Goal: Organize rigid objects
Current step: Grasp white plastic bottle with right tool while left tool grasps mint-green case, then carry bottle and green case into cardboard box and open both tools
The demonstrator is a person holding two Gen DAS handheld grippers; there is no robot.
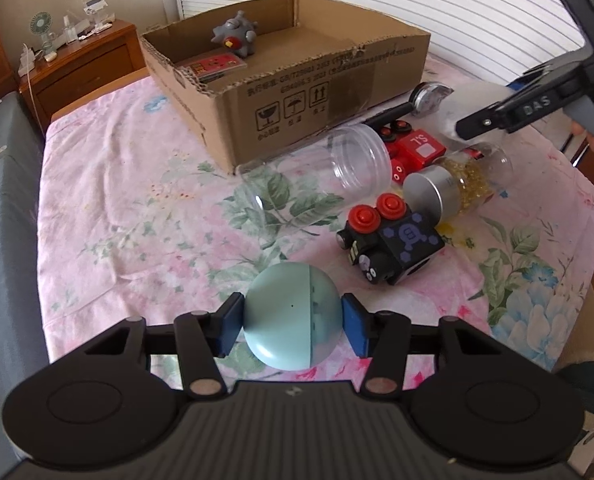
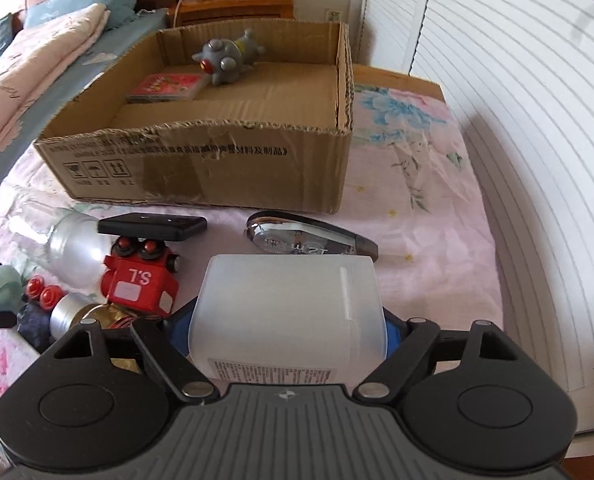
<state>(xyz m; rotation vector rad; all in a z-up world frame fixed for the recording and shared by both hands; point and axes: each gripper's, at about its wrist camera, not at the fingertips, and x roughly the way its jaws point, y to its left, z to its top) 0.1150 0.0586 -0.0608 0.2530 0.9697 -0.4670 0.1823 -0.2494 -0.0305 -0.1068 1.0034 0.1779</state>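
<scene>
My left gripper (image 1: 293, 322) is shut on a pale blue egg-shaped case (image 1: 291, 314), held just above the floral bedsheet. My right gripper (image 2: 287, 320) is shut on a frosted white plastic container (image 2: 289, 308); its blue pads are mostly hidden behind it. It shows from outside in the left wrist view (image 1: 467, 124). An open cardboard box (image 1: 317, 92) (image 2: 201, 168) lies ahead, holding a grey toy figure (image 2: 227, 56) and a red card pack (image 2: 165, 86).
On the sheet lie a clear plastic jar (image 1: 317, 176), a black toy cube (image 1: 393, 240), a red toy cube (image 2: 141, 284), a silver-lidded jar of gold bits (image 1: 457, 182), a black slab (image 2: 153, 226) and a correction tape (image 2: 309, 240). A wooden nightstand (image 1: 81, 60) stands behind.
</scene>
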